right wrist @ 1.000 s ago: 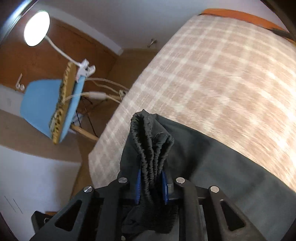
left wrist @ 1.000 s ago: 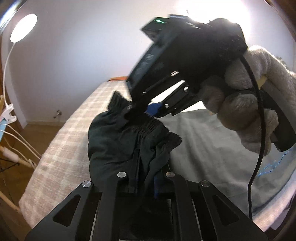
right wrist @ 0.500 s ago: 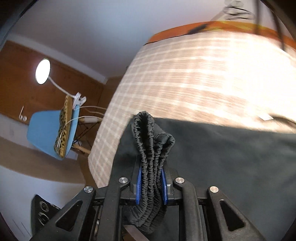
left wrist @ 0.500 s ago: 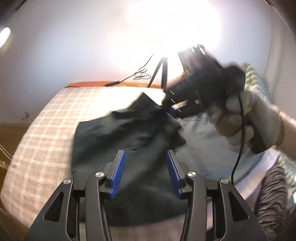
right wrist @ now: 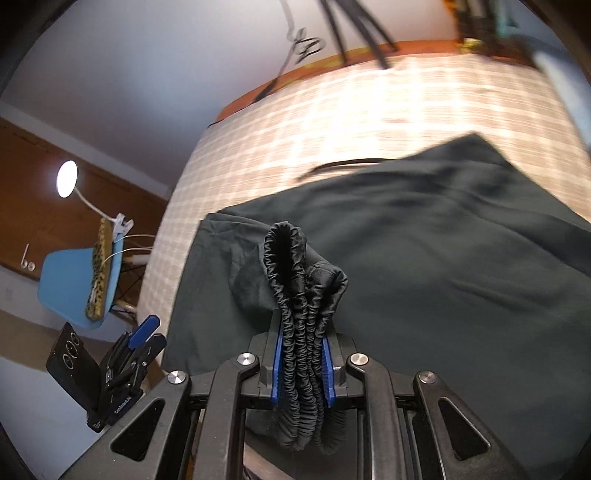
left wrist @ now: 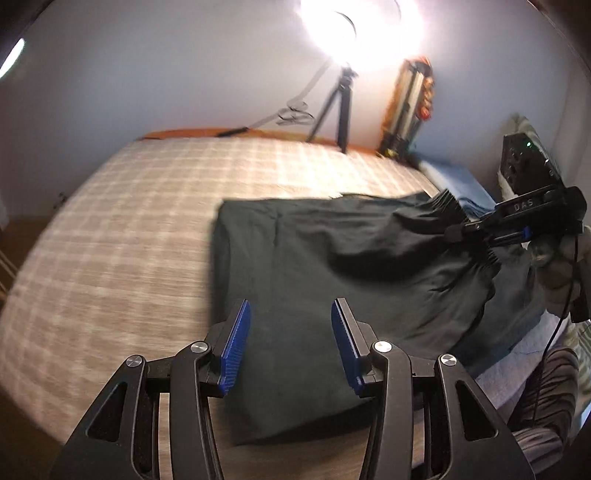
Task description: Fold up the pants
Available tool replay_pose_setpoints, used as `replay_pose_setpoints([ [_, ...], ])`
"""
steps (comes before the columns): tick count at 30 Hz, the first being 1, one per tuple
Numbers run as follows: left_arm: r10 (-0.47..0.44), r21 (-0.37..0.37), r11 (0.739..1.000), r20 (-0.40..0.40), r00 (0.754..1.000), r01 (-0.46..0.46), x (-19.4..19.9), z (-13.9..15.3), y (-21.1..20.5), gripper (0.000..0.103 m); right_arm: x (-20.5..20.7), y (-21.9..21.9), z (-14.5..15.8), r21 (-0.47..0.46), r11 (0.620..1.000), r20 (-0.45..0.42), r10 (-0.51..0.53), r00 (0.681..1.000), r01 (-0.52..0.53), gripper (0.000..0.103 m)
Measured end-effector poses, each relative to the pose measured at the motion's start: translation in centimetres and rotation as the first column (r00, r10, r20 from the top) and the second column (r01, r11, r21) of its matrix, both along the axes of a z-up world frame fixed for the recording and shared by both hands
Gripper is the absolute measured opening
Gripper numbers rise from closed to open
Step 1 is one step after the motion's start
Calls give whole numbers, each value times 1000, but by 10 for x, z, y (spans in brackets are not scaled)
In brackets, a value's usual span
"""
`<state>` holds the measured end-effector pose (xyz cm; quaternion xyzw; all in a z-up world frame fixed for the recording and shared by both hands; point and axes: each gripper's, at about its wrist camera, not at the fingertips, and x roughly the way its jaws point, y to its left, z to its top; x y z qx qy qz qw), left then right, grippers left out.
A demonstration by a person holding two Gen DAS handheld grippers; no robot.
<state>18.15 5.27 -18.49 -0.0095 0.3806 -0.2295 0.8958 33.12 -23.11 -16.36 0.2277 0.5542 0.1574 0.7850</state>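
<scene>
In the left wrist view, the dark pants [left wrist: 332, 266] were seen spread flat on the checked bed [left wrist: 122, 236], one end lying beneath the left gripper [left wrist: 290, 343]. Its jaws stood apart with nothing between the blue pads; they had just been opening, and the cloth under them was released. At the right edge, the right gripper [left wrist: 480, 236] was seen in a gloved hand [left wrist: 554, 258], clenched on the gathered waistband [left wrist: 448, 206] and lifting that end clear of the bed. A tripod [left wrist: 338, 107] and a bright lamp [left wrist: 354, 29] stood behind the bed.

In the right wrist view, the right gripper [right wrist: 301, 365] was seen grasping the bunched elastic waistband [right wrist: 299, 280] between its pads, several layers pinched together, the rest of the pants [right wrist: 424, 258] trailing over the bed [right wrist: 332, 122]. The left gripper [right wrist: 142, 338] was seen low at the left, beside the edge of the cloth. A blue chair [right wrist: 74, 280] stood off the bed.

The step in hand was judged to be the drawing of the waistband across to lay out a fold. It would be done well if the grip were kept firm on all layers, the cloth carried low and taut so that no wrinkle was trapped, and the edges brought square before release. The free end might be pinned by the left gripper.

No containers were seen in either view.
</scene>
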Motion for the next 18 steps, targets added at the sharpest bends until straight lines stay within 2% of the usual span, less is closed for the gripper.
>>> replay_pose_setpoints([
  [5, -34, 23, 999, -17, 999, 34, -9, 2, -33, 44, -21, -27, 2, -19, 999, 14, -42, 999, 42, 16],
  [9, -70, 36, 997, 8, 997, 70, -14, 9, -53, 44, -36, -65, 12, -65, 996, 35, -59, 998, 61, 16],
  [18, -165, 53, 985, 10, 986, 164, -12, 4, -102, 44, -77, -162, 23, -150, 973, 25, -174, 985, 175, 16],
])
